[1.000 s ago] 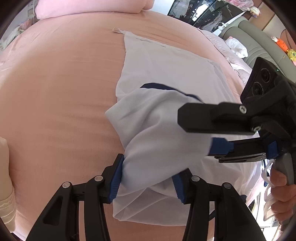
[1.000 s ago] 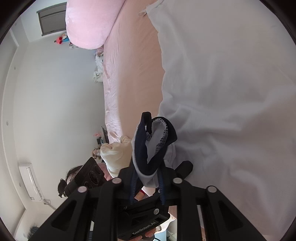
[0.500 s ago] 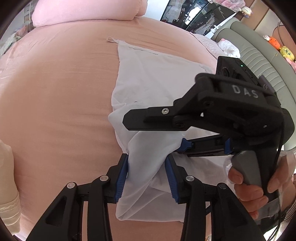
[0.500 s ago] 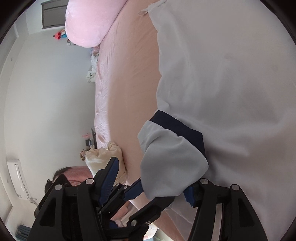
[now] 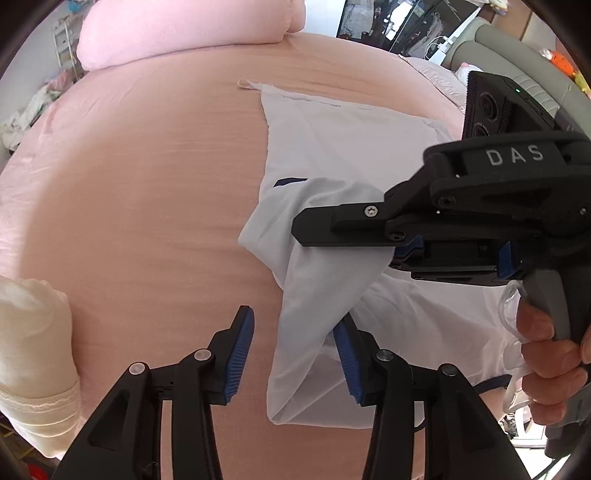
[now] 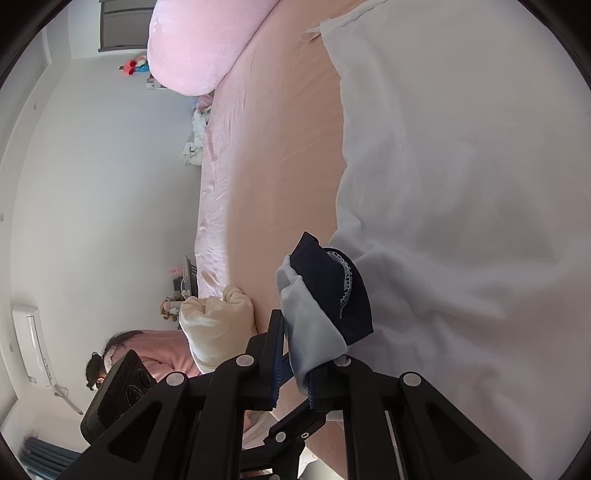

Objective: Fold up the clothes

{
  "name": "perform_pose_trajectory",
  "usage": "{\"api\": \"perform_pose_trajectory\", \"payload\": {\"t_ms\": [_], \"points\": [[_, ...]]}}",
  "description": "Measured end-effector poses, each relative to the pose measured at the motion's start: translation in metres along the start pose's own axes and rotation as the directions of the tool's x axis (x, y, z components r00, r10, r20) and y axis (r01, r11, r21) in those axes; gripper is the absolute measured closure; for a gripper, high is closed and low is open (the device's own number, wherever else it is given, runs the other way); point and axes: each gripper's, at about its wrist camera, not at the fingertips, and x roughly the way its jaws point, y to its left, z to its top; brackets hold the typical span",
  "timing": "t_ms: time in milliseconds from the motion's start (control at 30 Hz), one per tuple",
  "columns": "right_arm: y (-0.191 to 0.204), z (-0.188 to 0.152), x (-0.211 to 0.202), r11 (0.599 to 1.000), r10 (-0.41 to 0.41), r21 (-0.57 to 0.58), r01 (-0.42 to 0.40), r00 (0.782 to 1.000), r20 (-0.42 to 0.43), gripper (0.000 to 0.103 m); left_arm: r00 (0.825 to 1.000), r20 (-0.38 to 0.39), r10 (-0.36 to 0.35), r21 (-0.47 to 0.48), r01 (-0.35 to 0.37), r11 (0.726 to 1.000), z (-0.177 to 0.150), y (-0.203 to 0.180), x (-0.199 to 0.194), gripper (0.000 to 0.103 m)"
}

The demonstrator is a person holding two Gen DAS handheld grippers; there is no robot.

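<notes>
White garment (image 5: 343,155), thin and smooth with a navy band (image 5: 290,181) at the sleeve cuff, lies spread on the bed (image 5: 147,192), whose peach-pink sheet shows fine ripples. A plump pink pillow (image 5: 192,33) sits at the far end.

From the left wrist view, the left claw (image 5: 293,345) stands wide, its ribbed blue pads (image 5: 242,345) apart; a hanging fold of the white cloth drapes just in front of the right-hand pad, and whether it touches cannot be told. Above it the right claw (image 5: 391,247), matte black plastic with "DAS" on its body, reaches in from the right and pinches the sleeve, lifting it into a soft peak. A bare hand (image 5: 546,354) grips its grey handle.

Only the right wrist view shows the pinch closely: the right claw (image 6: 295,373) is closed narrow on the sleeve cuff (image 6: 328,295), navy fabric with a white stitched edge bunched over pale cloth. It also shows a cream-gloved hand (image 6: 214,325) behind, and a person in a pink top (image 6: 162,358).
</notes>
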Motion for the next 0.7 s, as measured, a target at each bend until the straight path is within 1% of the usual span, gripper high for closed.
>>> {"api": "perform_pose_trajectory", "payload": {"t_ms": [33, 100, 133, 167, 233, 267, 333, 433, 467, 500, 533, 600, 700], "points": [[0.003, 0.000, -0.001, 1.000, 0.003, -0.003, -0.003, 1.000, -0.002, 0.094, 1.000, 0.028, -0.004, 0.001, 0.004, 1.000, -0.001, -0.002, -0.006, 0.059], [0.009, -0.002, -0.003, 1.000, 0.005, -0.007, -0.005, 1.000, -0.007, 0.094, 0.997, 0.078, 0.016, 0.007, -0.016, 1.000, 0.001, -0.005, -0.013, 0.045], [0.012, -0.003, -0.005, 1.000, 0.005, -0.008, -0.005, 1.000, -0.010, 0.094, 0.994, 0.103, 0.032, 0.018, -0.034, 0.999, 0.001, -0.006, -0.014, 0.043], [0.014, -0.003, -0.005, 1.000, 0.007, -0.009, -0.007, 1.000, -0.013, 0.094, 0.994, 0.102, 0.035, 0.028, -0.038, 0.999, 0.002, -0.007, -0.012, 0.042], [0.018, -0.005, -0.006, 1.000, 0.015, -0.008, -0.015, 1.000, -0.018, 0.094, 0.994, 0.098, 0.040, 0.047, -0.045, 0.998, 0.003, -0.009, -0.008, 0.042], [0.020, -0.006, -0.006, 1.000, 0.011, -0.012, -0.011, 1.000, -0.020, 0.094, 0.995, 0.102, 0.018, 0.047, -0.023, 0.999, 0.003, -0.008, -0.005, 0.042], [0.022, -0.006, -0.007, 0.999, -0.015, -0.029, 0.014, 1.000, -0.023, 0.094, 0.996, 0.084, 0.039, 0.038, -0.043, 0.998, 0.003, -0.005, 0.006, 0.042], [0.018, -0.007, -0.008, 0.999, -0.035, -0.024, 0.034, 0.999, -0.031, 0.094, 0.999, 0.045, 0.027, 0.059, -0.030, 0.998, 0.001, -0.001, 0.021, 0.042], [0.017, -0.007, -0.008, 0.999, -0.042, -0.022, 0.041, 0.999, -0.034, 0.094, 0.999, 0.031, 0.026, 0.058, -0.028, 0.998, -0.001, 0.001, 0.024, 0.044], [0.016, -0.007, -0.008, 0.999, -0.048, -0.021, 0.047, 0.998, -0.037, 0.094, 1.000, 0.017, 0.018, 0.056, -0.019, 0.998, -0.001, 0.004, 0.027, 0.049], [0.015, -0.007, -0.009, 0.998, -0.055, -0.019, 0.054, 0.998, -0.039, 0.094, 1.000, 0.009, 0.014, 0.046, -0.014, 0.999, -0.002, 0.007, 0.028, 0.050], [0.012, -0.007, -0.010, 0.998, -0.068, -0.016, 0.067, 0.997, -0.045, 0.094, 1.000, 0.017, 0.006, 0.010, -0.006, 1.000, -0.002, 0.015, 0.026, 0.050], [0.008, -0.007, -0.011, 0.996, -0.088, -0.012, 0.087, 0.995, -0.054, 0.094, 1.000, -0.010, 0.020, -0.016, -0.020, 1.000, 0.001, 0.026, 0.028, 0.050]]}}
